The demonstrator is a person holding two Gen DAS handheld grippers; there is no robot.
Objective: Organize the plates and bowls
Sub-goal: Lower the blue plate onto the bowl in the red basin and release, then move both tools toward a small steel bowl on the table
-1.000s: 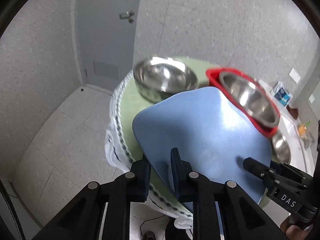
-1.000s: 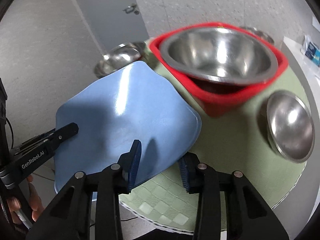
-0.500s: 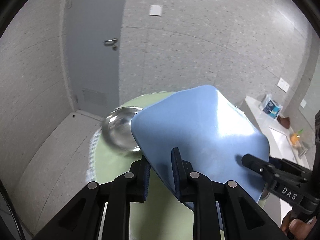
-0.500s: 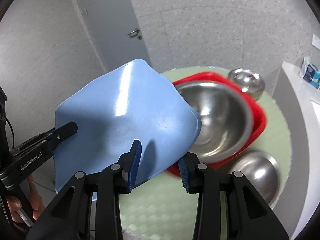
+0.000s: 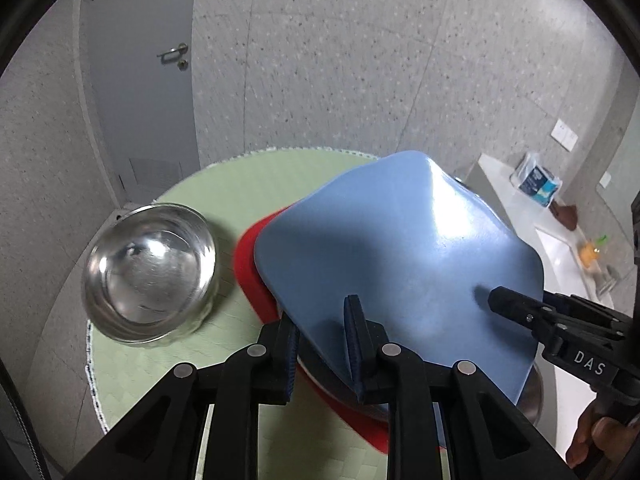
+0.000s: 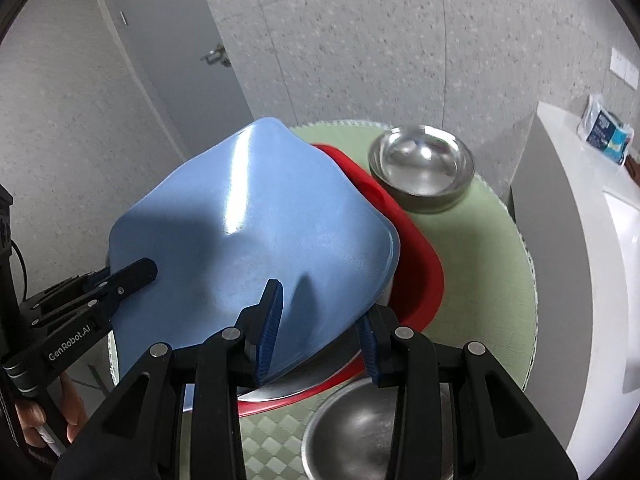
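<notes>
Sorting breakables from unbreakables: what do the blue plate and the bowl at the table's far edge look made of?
Blue plate: probably plastic or melamine; smooth, semi-gloss, with soft highlights. Bowl: looks like stainless steel; its mirror-bright silver inside shows reflections.

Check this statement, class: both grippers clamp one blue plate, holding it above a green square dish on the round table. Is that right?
Not quite. The dish under the blue plate is red, not green; the right wrist view shows it. The left gripper and right gripper do both clamp the plate above the table.
</notes>
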